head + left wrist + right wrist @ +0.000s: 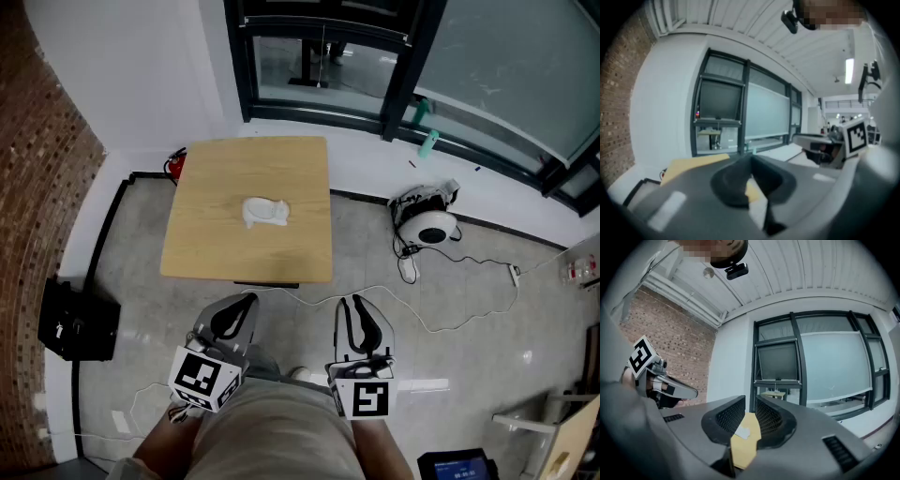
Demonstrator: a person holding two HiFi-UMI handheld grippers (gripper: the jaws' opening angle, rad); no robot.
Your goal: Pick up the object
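- Far left: red-brown brick wall (42, 187). A black box (78, 322) sits at its foot on the grey tiled floor (469, 309).
- A small red fire extinguisher (175, 166) stands on the floor just beside the far left corner of the table.
- Centre: square light-wood table (216, 244). A white lumpy object (266, 213) lies near its middle, alone on the top.
- The object's long axis runs left to right, roughly parallel to the table's near edge.
- Its outline is irregular and its surface pale and uneven. It looks bulkier on the left and lower toward the right. Which end is the front cannot be told at this range.
- Left tool (242, 305): held low by the person's lap, well short of the table, tips aimed toward it. The jaws are closed together with nothing in them.
- Right tool (353, 307): level with the left one, also aimed at the table. The jaws are drawn in to a thin slit and hold nothing. In the right gripper view, a strip of the table and the white object show far beyond that slit.
- Right: a white round appliance (431, 225) with trailing cables on the floor.
- Dark-framed windows (394, 56) run along the far wall.
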